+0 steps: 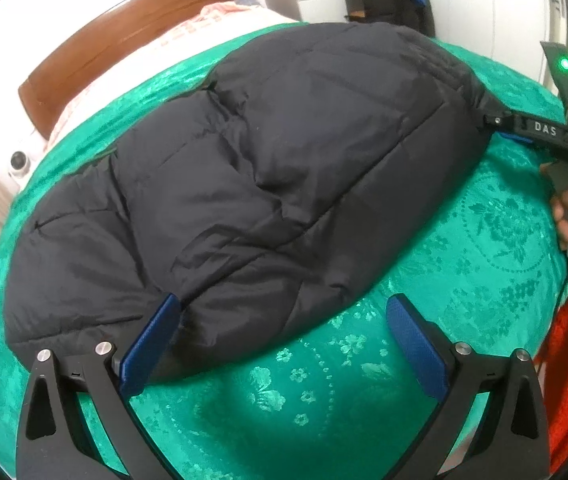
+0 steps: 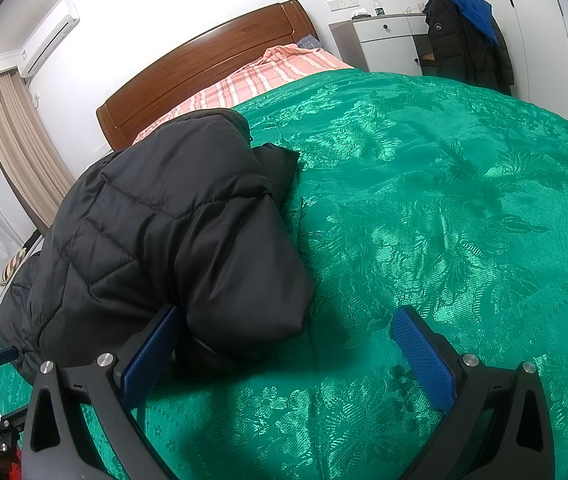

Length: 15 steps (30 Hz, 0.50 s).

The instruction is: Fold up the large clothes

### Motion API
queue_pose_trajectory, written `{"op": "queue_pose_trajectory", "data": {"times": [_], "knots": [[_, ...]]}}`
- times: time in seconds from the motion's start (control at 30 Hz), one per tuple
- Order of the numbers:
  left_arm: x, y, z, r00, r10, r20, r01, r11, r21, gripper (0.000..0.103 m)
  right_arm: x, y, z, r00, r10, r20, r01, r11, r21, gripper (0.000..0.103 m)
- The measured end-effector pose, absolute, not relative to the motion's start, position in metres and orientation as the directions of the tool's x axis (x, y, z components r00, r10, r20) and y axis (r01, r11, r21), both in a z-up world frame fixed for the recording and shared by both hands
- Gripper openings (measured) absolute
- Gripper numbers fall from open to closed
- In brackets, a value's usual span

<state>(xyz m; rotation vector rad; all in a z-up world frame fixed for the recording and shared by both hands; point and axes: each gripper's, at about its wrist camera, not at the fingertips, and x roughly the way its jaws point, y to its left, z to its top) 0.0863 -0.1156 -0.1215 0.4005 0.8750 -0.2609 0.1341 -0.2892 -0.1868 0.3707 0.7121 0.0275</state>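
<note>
Blue pads of the left gripper (image 1: 284, 316) sit closest, jaws wide apart w/ nothing between them; 1 pad rests at the near hem of the black jacket (image 1: 244, 184), the other over bare green bedspread (image 1: 484, 248). Jacket lies flat-ish across the bedspread, spread lengthwise, quilted & puffy. Right gripper (image 2: 288, 332) is at the jacket's other end, jaws also wide apart, 1 pad tucked against a bulging fold of the jacket, the other over the spread; in the left view its tip seems to touch the jacket's far corner, but whether it grips anything there I can't tell from that angle. Handling, as a guess: light for its bulk, soft, springy, w/ a slick shell, so a shallow pinch prob slips & folds will puff back up. Better to bite deep at a stitched seam or hem edge, both layers, 1 gripper per end, then lift & lay over. Wooden headboard (image 2: 204, 64) & striped sheet (image 2: 244, 80) are beyond; another dark coat (image 2: 464, 40) hangs by the white cabinet (image 2: 388, 40).
</note>
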Motion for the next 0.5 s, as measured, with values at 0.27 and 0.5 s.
{"op": "queue_pose_trajectory", "data": {"times": [0.27,0.5], "knots": [[0.079,-0.128,-0.120,0.625,-0.067,-0.778,0.415,0.872,0.259,0.103,0.134,-0.289,-0.187,0.760,0.150,-0.633,0.101,0.934,0.342,0.102],[0.074,-0.128,-0.118,0.630,-0.061,-0.774,0.413,0.871,0.268,0.103,0.134,-0.289,-0.187,0.760,0.148,-0.633,0.101,0.935,0.339,0.103]]}}
